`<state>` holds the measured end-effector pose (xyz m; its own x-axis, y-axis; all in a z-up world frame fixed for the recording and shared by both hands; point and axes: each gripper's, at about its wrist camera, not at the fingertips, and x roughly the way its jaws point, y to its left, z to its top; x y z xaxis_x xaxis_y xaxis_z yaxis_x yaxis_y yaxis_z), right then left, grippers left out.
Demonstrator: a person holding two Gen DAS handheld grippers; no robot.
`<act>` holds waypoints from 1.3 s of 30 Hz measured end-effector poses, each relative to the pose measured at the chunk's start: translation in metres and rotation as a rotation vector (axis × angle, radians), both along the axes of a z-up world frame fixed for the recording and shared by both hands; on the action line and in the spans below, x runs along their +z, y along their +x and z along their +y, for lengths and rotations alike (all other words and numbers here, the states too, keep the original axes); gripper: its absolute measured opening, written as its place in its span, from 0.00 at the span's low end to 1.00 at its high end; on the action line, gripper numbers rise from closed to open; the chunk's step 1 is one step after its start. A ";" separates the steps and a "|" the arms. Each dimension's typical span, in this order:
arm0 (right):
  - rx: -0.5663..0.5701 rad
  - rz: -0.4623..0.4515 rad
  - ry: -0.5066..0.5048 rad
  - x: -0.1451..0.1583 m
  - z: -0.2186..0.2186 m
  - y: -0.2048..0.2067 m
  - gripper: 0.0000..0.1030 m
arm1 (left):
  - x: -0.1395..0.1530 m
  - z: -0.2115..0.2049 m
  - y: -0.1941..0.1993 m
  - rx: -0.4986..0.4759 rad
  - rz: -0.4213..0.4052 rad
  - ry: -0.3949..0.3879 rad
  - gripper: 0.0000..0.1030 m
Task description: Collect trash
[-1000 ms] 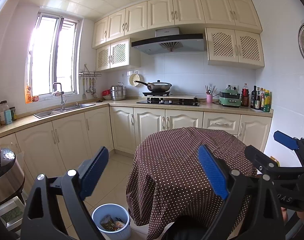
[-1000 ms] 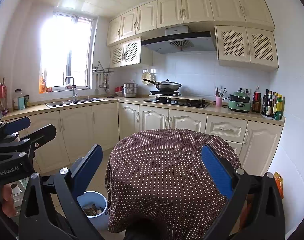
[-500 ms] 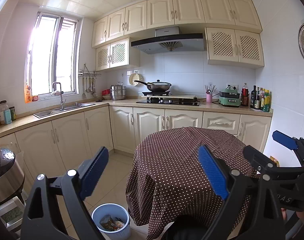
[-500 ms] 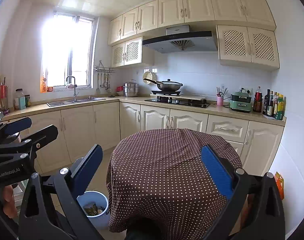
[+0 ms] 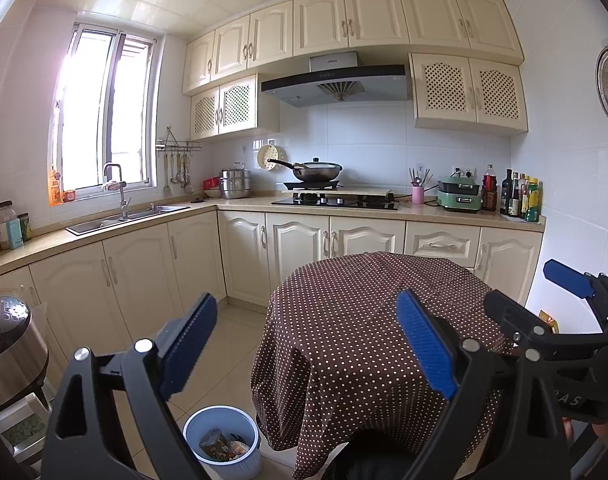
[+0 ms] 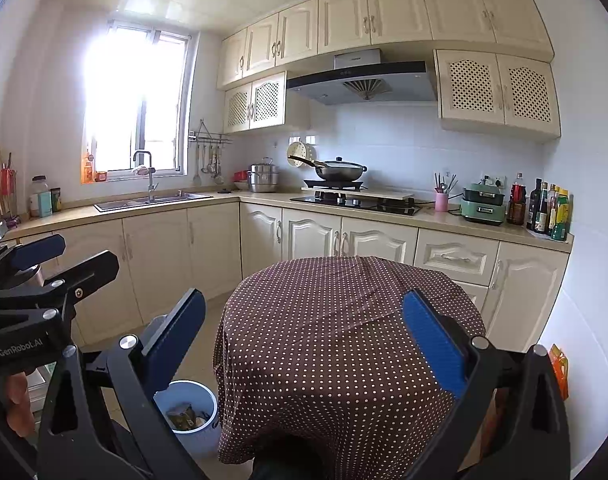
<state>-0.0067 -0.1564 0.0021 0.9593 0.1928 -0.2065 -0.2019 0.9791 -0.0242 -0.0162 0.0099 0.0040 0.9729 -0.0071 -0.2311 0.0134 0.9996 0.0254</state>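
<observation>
Currently, your left gripper (image 5: 304,344) and right gripper (image 6: 304,340) both stand wide and empty. Trash sits in the pale blue round plastic bin (image 5: 222,440) beside the brown polka-dot clothed table (image 6: 344,320). No loose litter shows; collection appears largely complete.

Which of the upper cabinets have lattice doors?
The lower-hung pairs flanking the range hood: one pair left, one right. The top-row cabinets have solid panel doors.

Both wrist views face the counter (image 5: 344,210) from behind the dotted table (image 6: 344,312), side by side, sharing it
</observation>
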 end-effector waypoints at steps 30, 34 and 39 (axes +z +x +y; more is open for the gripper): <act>-0.001 0.015 0.003 0.000 -0.004 0.001 0.93 | -0.003 -0.001 0.005 -0.007 0.020 0.006 0.87; -0.001 0.015 0.003 0.000 -0.004 0.001 0.93 | -0.004 0.000 0.004 -0.007 0.020 0.006 0.87; -0.002 0.019 0.005 -0.002 -0.005 0.002 0.93 | -0.004 -0.001 0.004 -0.010 0.023 0.010 0.87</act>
<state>-0.0049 -0.1614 0.0006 0.9556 0.1921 -0.2237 -0.2005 0.9796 -0.0156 -0.0125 0.0092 -0.0004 0.9672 -0.0139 -0.2535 0.0236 0.9991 0.0352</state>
